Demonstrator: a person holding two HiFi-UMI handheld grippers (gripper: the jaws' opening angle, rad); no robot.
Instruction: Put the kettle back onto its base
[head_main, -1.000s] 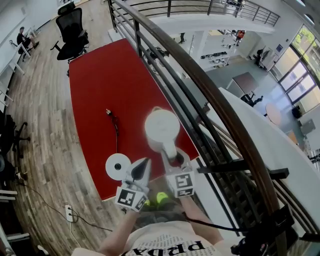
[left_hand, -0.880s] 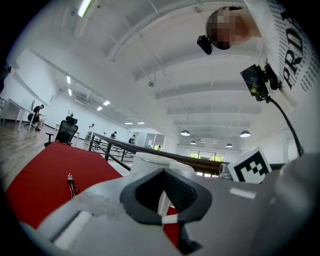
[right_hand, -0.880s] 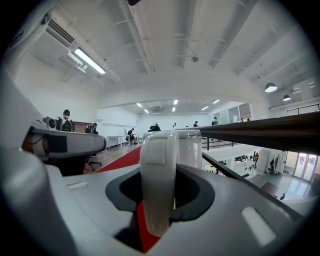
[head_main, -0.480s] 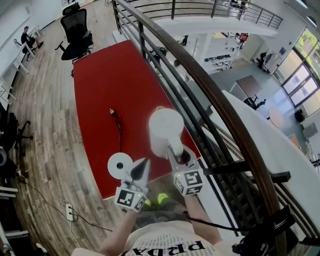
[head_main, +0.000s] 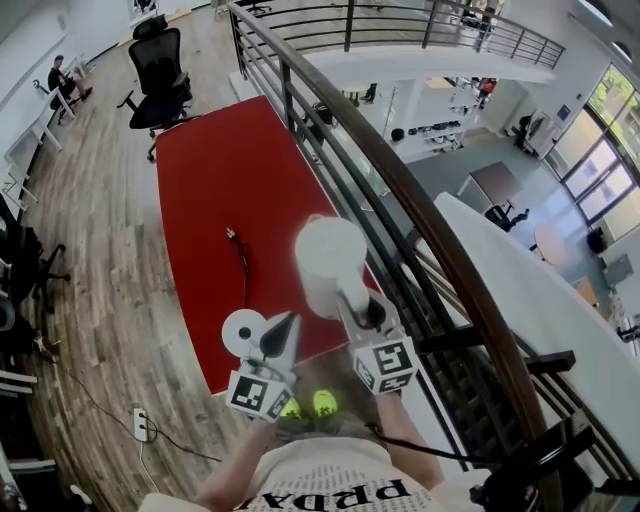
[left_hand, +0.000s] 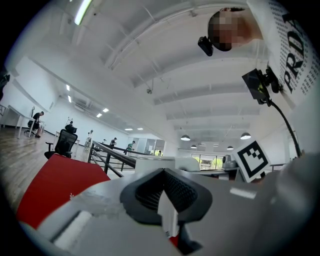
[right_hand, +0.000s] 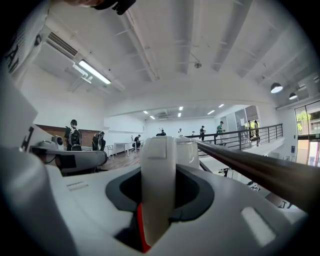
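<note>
**Kettle aloft, base waiting**

Risks from here: coming down off-centre and sitting crooked on the base, or nudging it, close to the desk edge, toward the floor; swinging too, given a grip on the handle alone. Right tool partly open, clamped round the kettle handle, over the red desk, right of the base. Left tool closed tight, empty, near the base.

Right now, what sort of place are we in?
Likely an open-plan office or lab mezzanine: office chair on wood flooring, a railing overlooking a lower floor, red table.
</note>
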